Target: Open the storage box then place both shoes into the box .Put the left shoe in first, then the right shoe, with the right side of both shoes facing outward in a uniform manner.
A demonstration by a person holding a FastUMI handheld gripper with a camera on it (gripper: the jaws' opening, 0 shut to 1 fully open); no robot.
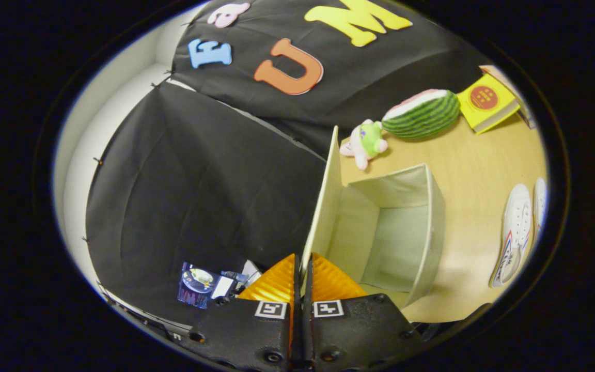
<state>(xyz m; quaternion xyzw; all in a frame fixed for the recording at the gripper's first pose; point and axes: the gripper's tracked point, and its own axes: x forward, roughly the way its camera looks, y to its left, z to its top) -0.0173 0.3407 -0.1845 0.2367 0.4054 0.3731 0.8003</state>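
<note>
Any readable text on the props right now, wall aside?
None readable.
On the yellow book: red round emblem, blurred.
On the dark packet: print too small.
On the shoes: side marks unreadable.
The fingers pinch the box lid: blank.

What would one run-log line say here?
gripper: shut on beige fabric box lid | lid: raised | beige fabric storage box: open | white shoes: on table

Recording booth: black cloth walls point(199, 181), wooden tabletop point(473, 170), plush toys point(367, 142), book point(486, 103).
</note>
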